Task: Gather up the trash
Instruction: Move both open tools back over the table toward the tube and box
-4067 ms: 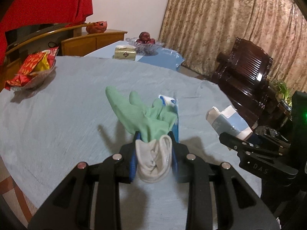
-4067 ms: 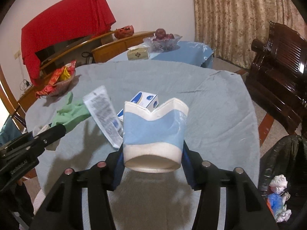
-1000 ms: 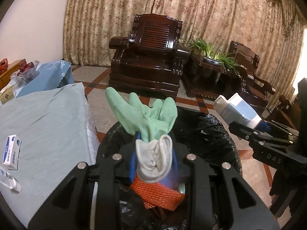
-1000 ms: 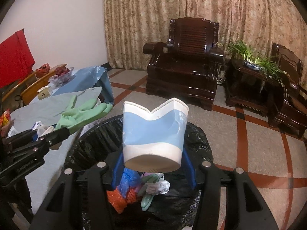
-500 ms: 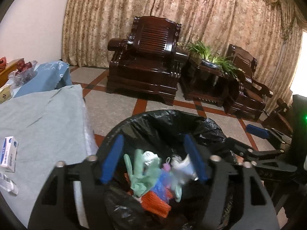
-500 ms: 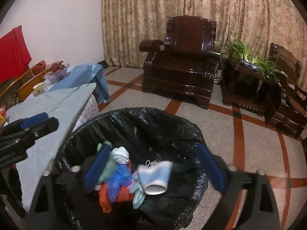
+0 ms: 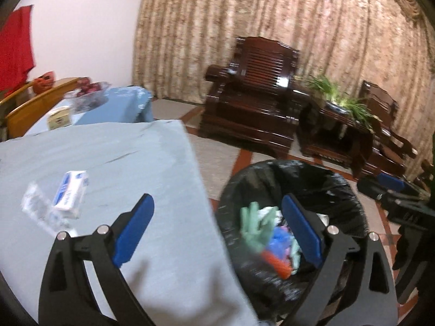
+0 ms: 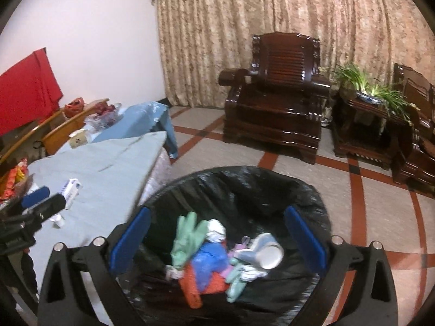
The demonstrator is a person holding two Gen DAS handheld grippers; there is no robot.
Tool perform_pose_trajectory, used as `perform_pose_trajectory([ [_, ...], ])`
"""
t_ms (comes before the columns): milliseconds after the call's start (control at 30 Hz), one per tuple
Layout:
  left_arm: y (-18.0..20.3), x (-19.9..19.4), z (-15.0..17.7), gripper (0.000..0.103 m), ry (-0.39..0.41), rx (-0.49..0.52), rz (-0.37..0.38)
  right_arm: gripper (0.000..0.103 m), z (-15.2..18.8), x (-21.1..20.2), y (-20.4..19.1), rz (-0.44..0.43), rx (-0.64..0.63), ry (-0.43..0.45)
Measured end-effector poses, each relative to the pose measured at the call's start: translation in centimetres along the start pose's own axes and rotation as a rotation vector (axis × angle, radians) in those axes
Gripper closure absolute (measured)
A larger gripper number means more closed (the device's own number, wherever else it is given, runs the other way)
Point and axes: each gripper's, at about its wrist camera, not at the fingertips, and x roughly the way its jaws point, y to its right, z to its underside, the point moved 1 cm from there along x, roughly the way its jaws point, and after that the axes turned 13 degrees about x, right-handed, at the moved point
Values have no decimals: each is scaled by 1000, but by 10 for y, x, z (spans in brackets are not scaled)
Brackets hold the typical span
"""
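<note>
Trash, a green rubber glove [image 8: 187,233] and crushed blue-white paper cup [image 8: 265,251], lies in the black-bagged bin [image 8: 312,201]; my right gripper [image 8: 217,240] hangs released above it, left gripper [image 7: 216,229] opening empty beside it.

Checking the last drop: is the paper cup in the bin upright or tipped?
Tipped: the paper cup lies on its side atop the trash in the black-lined bin.

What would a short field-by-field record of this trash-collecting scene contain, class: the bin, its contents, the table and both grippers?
bin: black-lined round trash bin, on the floor beside the table
contents: green rubber glove, blue-and-white paper cup on its side, orange mesh
table: grey-blue cloth-covered table, small white-and-blue box lying on it
left gripper: jaws opening, nothing between them
right gripper: open, empty, over the bin
</note>
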Motion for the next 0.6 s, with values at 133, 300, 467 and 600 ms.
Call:
perform_pose_trajectory([
  [133, -26, -20, 13, 11, -4, -23, -71, 6, 5, 5, -23, -35, -15, -9],
  [300, -61, -43, 32, 11, -15, -44, -165, 6, 16, 18, -55, -76, -43, -42],
  [467, -97, -59, 49, 11, -29, -85, -239, 6, 28, 30, -83, -100, -86, -66],
  [600, -120, -64, 60, 11, -40, -114, -279, 6, 36, 39, -109, -114, -135, -76],
])
